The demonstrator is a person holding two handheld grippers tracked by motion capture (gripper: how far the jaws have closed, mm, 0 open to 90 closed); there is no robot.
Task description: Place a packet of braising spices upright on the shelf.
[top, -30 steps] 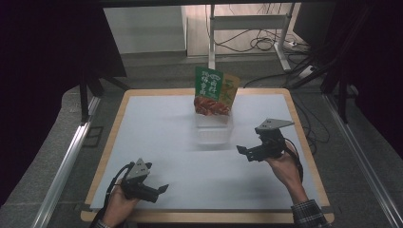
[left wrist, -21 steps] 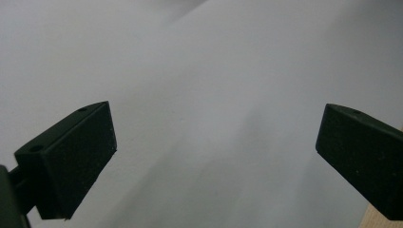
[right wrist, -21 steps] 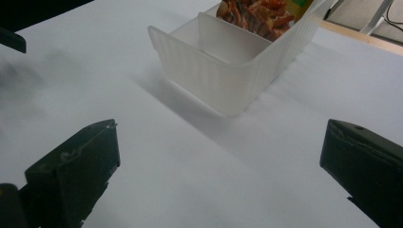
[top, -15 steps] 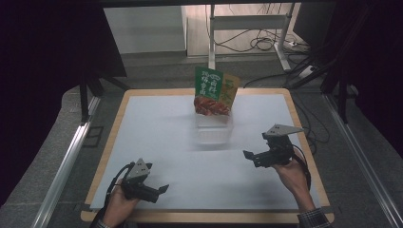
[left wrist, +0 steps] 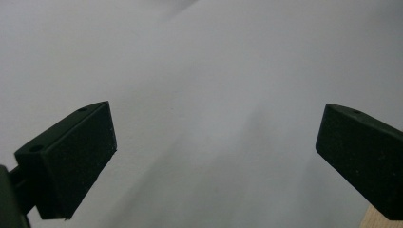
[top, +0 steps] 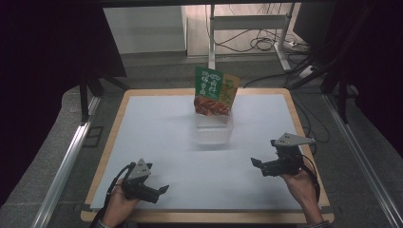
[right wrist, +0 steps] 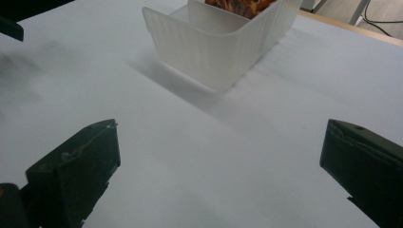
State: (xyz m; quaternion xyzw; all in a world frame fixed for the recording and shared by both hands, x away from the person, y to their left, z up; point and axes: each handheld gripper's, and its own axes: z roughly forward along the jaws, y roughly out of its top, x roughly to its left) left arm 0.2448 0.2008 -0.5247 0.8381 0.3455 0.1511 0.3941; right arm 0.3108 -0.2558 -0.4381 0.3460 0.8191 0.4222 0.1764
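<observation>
Both tongs spread wide and empty: left tongs (top: 164,189) low at the near left of the desk (top: 157,142), right tongs (top: 255,163) at the near right, aimed toward the middle. Left jaws over bare white sheet (left wrist: 199,71) in the left gripper view, nothing between them. Right jaws wide apart too in the right gripper view, with the bin (right wrist: 214,52) ahead and well apart.

Bin (top: 213,130) standing at mid-desk, clear and ribbed, with two packets (top: 215,92) upright at its far end, one green, one yellowish, leaning a little.

Probably a reach for a packet or the bin by the right tongs. Best done by coming in level and slow, jaws kept wide until either side of the packet's top edge, then closing on the flat of it, not the corner. Thin plastic wall likely to flex or slide, so no push against it; steadying with the left tongs if needed.

White sheet smooth and matte, wooden border around it. Beyond: grey floor, metal rails either side, a stand's legs, loose cables (top: 266,42), dark curtains.
</observation>
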